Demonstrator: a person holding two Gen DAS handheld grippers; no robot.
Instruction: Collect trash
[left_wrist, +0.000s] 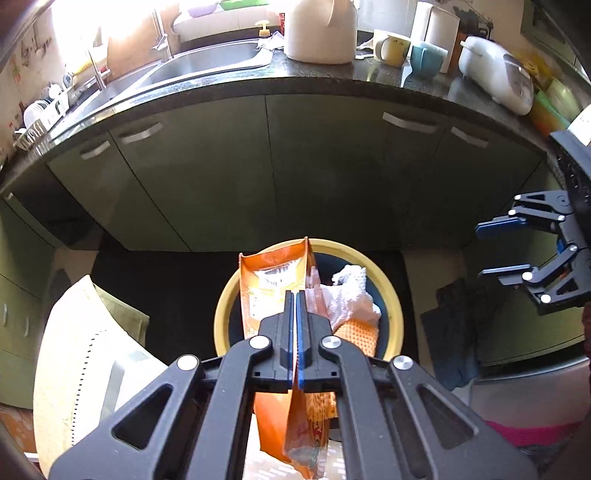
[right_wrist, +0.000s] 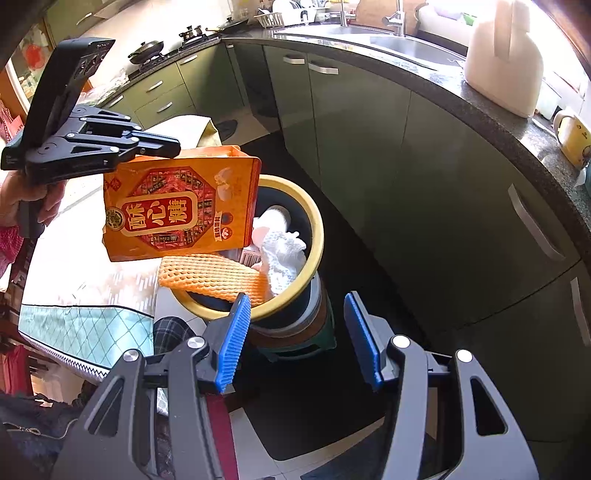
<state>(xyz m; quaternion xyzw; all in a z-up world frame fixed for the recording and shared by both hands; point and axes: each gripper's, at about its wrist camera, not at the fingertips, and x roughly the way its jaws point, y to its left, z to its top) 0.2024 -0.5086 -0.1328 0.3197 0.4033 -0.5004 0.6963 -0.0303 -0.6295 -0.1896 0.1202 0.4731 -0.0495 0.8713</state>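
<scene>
My left gripper (left_wrist: 296, 295) is shut on the top edge of an orange candy bag (left_wrist: 271, 280), which hangs above the near rim of a yellow-rimmed trash bin (left_wrist: 221, 306). From the right wrist view the orange candy bag (right_wrist: 181, 206) hangs flat under the left gripper (right_wrist: 173, 146), over the bin's (right_wrist: 295, 291) left side. Inside the bin lie white crumpled paper (right_wrist: 282, 245) and an orange foam net (right_wrist: 214, 277) draped across the rim. My right gripper (right_wrist: 295, 325) stands open and empty, near the bin's front; it also shows as the right gripper (left_wrist: 484, 249) at the right edge.
Green cabinets (left_wrist: 295, 166) under a dark counter (left_wrist: 332, 79) curve behind the bin. On the counter stand a white jug (left_wrist: 319, 29), mugs (left_wrist: 391, 46) and a white rice cooker (left_wrist: 496, 74). A table with a patterned cloth (right_wrist: 85, 295) lies left of the bin. A dark mat (right_wrist: 369, 266) covers the floor.
</scene>
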